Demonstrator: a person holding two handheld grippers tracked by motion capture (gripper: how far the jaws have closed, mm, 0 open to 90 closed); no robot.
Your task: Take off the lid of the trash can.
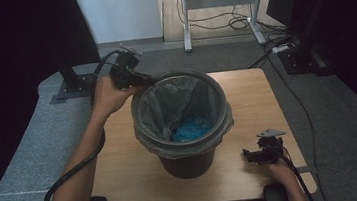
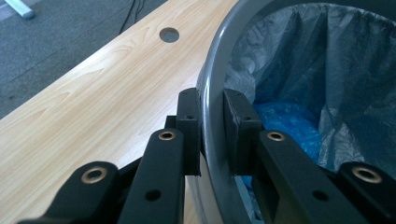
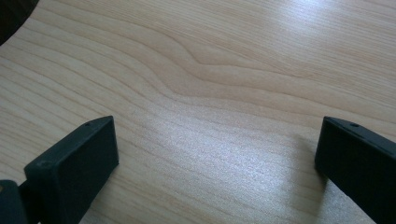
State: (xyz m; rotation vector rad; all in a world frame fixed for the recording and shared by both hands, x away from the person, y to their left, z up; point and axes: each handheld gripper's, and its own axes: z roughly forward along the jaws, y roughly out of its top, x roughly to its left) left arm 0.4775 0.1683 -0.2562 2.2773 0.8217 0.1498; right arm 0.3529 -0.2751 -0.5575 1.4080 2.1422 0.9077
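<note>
A dark grey waste bin with a grey plastic liner stands in the middle of the wooden table. Crumpled blue material lies at its bottom. My left gripper reaches the bin's far-left rim. In the left gripper view the left gripper is shut on the bin's rim, one pad outside and one inside over the liner. My right gripper rests low at the table's front right. Its jaws stand wide apart over bare wood, so the right gripper is open with nothing in it.
A round cable hole pierces the table top beyond the bin. Grey padding runs along the table's left. Desk legs and cables lie on the floor behind, and black stands flank the table.
</note>
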